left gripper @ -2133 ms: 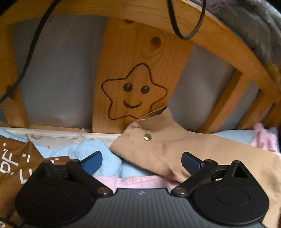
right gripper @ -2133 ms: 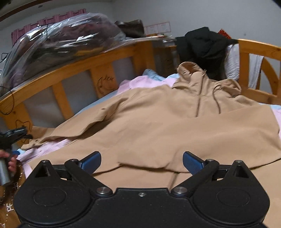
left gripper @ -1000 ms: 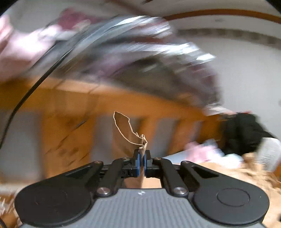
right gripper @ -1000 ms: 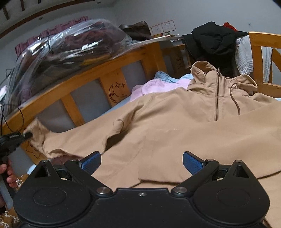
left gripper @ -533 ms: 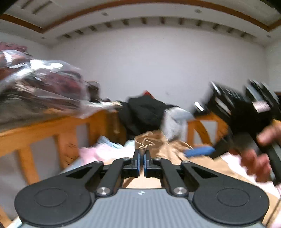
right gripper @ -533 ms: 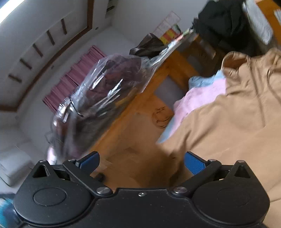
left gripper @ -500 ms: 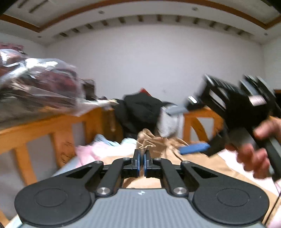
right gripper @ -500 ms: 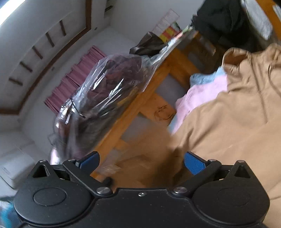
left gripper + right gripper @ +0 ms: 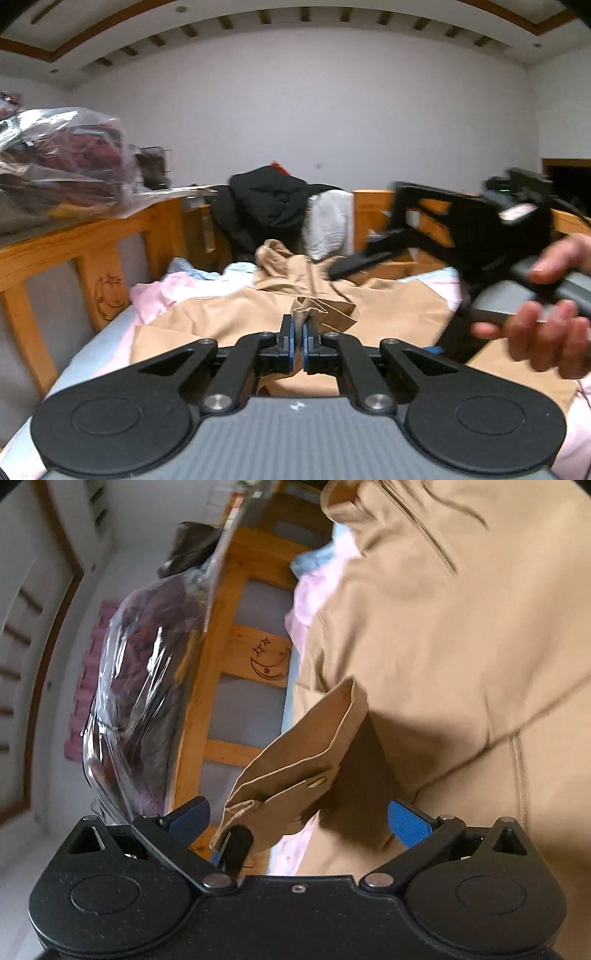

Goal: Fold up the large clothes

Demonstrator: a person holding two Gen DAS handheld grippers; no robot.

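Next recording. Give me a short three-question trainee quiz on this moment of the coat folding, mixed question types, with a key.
1. True or false: the left tongs are shut on the sleeve cuff of the tan coat.
2. The right tongs are: A) shut on the hood, B) open with nothing gripped, C) shut on the pink sheet.
3. Fill in: the carving on the wooden bed rail beside the coat shows a ____ with stars.

Key: 1 true; 2 B; 3 moon.
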